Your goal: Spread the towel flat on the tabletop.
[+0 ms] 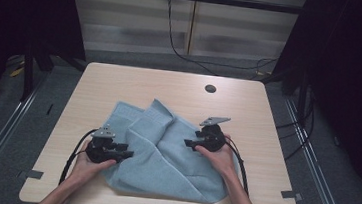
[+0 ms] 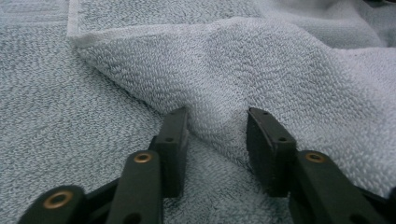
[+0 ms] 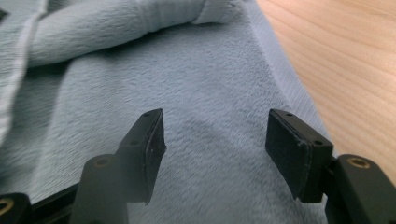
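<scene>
Loosely rumpled pale blue towel (image 1: 164, 155) on wooden table (image 1: 120, 83), ridge folded across middle; left gripper (image 2: 217, 135) parted astride a fold, right gripper (image 3: 215, 140) spread wide over flat cloth

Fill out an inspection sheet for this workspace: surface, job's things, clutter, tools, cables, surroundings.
Surface: light wooden table, round cable hole near the far edge.
Job's things: one pale blue towel, rumpled, with a raised fold running across it.
Clutter: nothing seen on the table.
Tools: left tool open, jaws either side of the fold; right tool open over flat towel near its edge.
Cables: black cable loops from the left tool; another trails from the right tool; a wall cable hangs behind.
Surroundings: grey floor, dark frame posts, tape marks.
</scene>
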Motion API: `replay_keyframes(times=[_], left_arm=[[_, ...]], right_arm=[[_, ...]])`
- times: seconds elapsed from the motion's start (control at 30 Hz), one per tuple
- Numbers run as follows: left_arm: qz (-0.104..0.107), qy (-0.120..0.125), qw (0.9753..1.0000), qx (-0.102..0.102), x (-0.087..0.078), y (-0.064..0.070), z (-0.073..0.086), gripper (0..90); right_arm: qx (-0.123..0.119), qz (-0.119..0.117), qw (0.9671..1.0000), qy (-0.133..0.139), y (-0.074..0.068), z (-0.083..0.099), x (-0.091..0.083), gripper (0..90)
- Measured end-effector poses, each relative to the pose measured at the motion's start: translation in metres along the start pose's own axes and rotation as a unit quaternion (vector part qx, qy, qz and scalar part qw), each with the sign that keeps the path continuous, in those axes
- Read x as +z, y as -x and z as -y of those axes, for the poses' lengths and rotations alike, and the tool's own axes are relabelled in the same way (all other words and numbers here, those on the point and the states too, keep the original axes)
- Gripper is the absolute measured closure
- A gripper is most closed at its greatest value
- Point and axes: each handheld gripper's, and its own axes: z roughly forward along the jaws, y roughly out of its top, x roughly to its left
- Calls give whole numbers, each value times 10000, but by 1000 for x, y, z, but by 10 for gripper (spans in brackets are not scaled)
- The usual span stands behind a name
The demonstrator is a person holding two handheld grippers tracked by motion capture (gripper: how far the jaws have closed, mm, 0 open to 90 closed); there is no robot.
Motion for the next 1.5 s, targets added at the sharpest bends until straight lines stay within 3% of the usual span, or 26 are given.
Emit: replay_keyframes(times=[0.07, 0.1, 0.17, 0.2, 0.27, 0.3, 0.47, 0.57, 0.6, 0.7, 0.83, 0.9, 0.93, 1.07, 1.13, 1.2, 1.23, 1.27, 1.3, 1.33, 1.37, 1.4, 1.47, 1.5], left_arm=[[-10, -13, 10000, 57, -2, 0, 1, 715], [0, -4, 10000, 92, -2, 1, 1, 715], [-32, -1, 9999, 143, -3, 2, 0, 785], [-32, -1, 9999, 143, -3, 2, 0, 799], [-28, 10, 9999, 128, -3, 0, 0, 824], [-28, 10, 9999, 128, -3, 0, 0, 834], [-46, 33, 9998, 178, -5, -3, -1, 846], [-18, 52, 9997, 228, -7, -2, -1, 853], [-18, 52, 9997, 228, -7, -2, -1, 854], [57, 73, 9996, 261, -11, 2, -1, 857], [81, 211, 9993, 289, -16, 4, -3, 900], [14, 404, 9988, 264, -23, 3, -5, 900], [19, 575, 9983, 133, -31, -2, -6, 900], [-85, 697, 9975, -103, -37, -12, -5, 900], [8, 675, 9975, -196, -32, -15, -8, 817], [55, 616, 9978, -221, -28, -13, -10, 718], [64, 548, 9984, -147, -24, -12, -13, 718], [163, 469, 9986, -160, -14, -10, -20, 632], [163, 469, 9986, -160, -14, -10, -20, 576], [199, 418, 9987, -192, -8, -10, -26, 576], [223, 332, 9990, -199, 3, -11, -37, 485], [223, 332, 9990, -199, 3, -11, -37, 454], [252, 360, 9983, -375, 23, -13, -49, 372], [252, 360, 9983, -375, 23, -13, -49, 350]], right_arm=[[-123, 95, 9999, 23, -2, 4, 6, 389], [-123, 95, 9999, 23, -2, 4, 6, 389], [-266, 238, 9992, -151, -12, 6, -1, 645], [-266, 238, 9992, -151, -12, 6, -1, 645], [-248, 97, 9995, -192, -19, 19, -16, 819], [-197, 66, 9995, -217, -21, 24, -21, 836], [-194, 79, 9993, -312, -31, 44, -44, 847], [-67, 122, 9993, -344, -41, 66, -68, 851], [-67, 122, 9993, -344, -41, 66, -68, 851], [56, 379, 9987, -332, -42, 84, -89, 854], [178, 575, 9977, -327, -36, 89, -97, 854], [258, 775, 9962, -305, -29, 90, -99, 854], [406, 1043, 9932, -314, -19, 90, -102, 854], [718, 1192, 9901, -190, 3, 91, -105, 854], [755, 1195, 9899, -90, 14, 89, -103, 854], [759, 1195, 9899, -104, 13, 87, -102, 854], [730, 1186, 9902, -112, 12, 85, -100, 853], [680, 1127, 9912, -134, 11, 82, -95, 854], [683, 1103, 9914, -158, 9, 81, -92, 854], [683, 1103, 9914, -158, 9, 81, -92, 854], [666, 1046, 9922, -152, 7, 78, -89, 853], [666, 1046, 9922, -152, 7, 78, -89, 853], [598, 935, 9937, -141, 4, 76, -85, 852], [585, 923, 9939, -156, 3, 76, -85, 851]])
